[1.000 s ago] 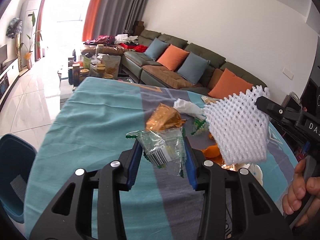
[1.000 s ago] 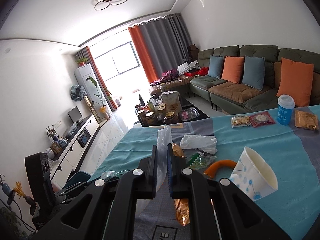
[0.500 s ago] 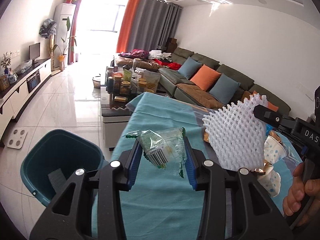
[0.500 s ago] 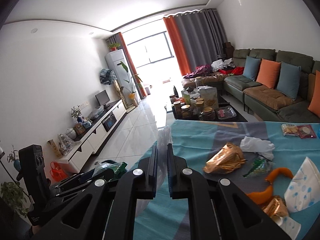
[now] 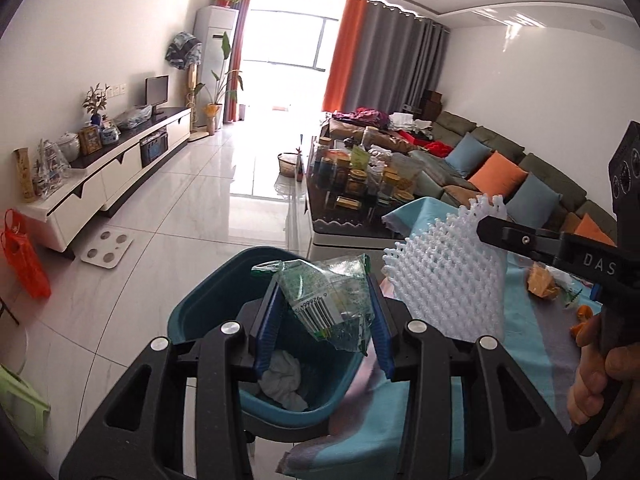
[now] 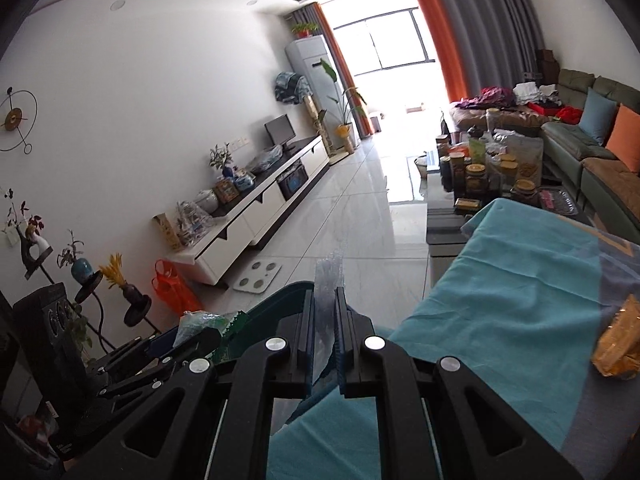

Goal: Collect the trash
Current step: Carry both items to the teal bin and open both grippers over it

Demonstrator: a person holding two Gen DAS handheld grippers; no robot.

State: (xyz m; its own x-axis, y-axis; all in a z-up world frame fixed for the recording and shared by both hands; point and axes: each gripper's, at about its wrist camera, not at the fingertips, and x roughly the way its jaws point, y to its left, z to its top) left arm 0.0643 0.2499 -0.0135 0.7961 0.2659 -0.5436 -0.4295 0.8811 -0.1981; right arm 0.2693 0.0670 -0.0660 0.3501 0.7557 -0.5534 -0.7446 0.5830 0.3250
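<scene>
My left gripper (image 5: pixel 325 320) is shut on a crumpled clear-green plastic wrapper (image 5: pixel 330 304) with a barcode and holds it over the teal trash bin (image 5: pixel 200 304) on the floor. A white crumpled tissue (image 5: pixel 282 380) lies inside the bin. My right gripper (image 6: pixel 324 332) is shut on a white foam fruit net (image 5: pixel 448 280), seen edge-on in the right wrist view (image 6: pixel 328 280), just right of the bin over the table edge. The left gripper also shows in the right wrist view (image 6: pixel 192 336) with the wrapper (image 6: pixel 204 322).
The table with a teal and grey cloth (image 6: pixel 520 280) carries a gold snack wrapper (image 6: pixel 618 348) and orange peel (image 5: pixel 582 314). A cluttered coffee table (image 5: pixel 352 184), a TV cabinet (image 5: pixel 120 160), a scale (image 5: pixel 106 246) and an orange bag (image 5: pixel 24 256) stand beyond.
Both grippers have swung left from over the table to the trash bin, still holding the wrapper and the foam net. The bin now lies directly under the left gripper.
</scene>
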